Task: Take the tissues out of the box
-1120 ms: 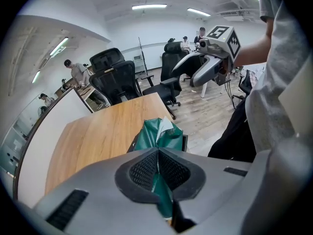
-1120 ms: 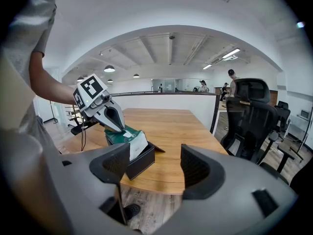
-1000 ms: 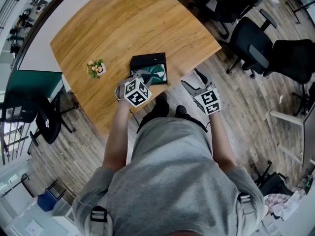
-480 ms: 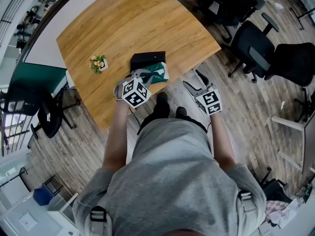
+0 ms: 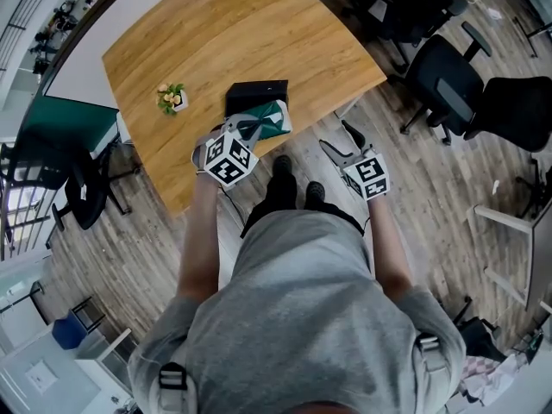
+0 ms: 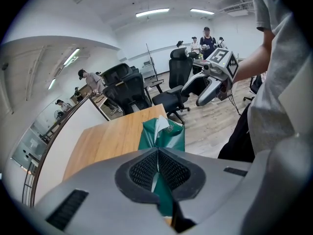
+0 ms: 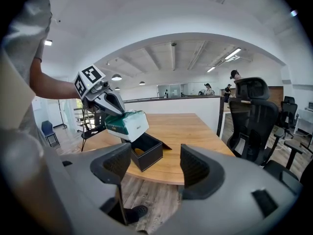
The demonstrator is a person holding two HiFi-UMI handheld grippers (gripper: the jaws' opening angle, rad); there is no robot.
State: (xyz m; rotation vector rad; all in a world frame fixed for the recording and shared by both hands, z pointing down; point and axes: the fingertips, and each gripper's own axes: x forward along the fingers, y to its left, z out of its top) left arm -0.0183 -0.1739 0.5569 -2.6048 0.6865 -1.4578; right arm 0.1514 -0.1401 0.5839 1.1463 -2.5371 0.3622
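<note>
Wooden table [image 5: 216, 50], near edge: open black box [image 5: 256, 93]. Green tissue pack [image 7: 126, 124] hangs tilted just above it, pinched by its wrapper in the left gripper [image 6: 157, 168], jaws tight together, likely to clear the rim. Right gripper [image 7: 155, 168] gapes empty, off the table.

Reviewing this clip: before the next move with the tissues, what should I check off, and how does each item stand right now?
1. Grip: left gripper shut on the tissue pack: ok.
2. Lift: tissue pack out of the black box: ok.
3. Spare hand: right gripper has its fingers apart with nothing between them: ok.
4. Set-down spot: bare table beyond the box: ok.
5. Anything left inside the black box: cannot tell.
</note>
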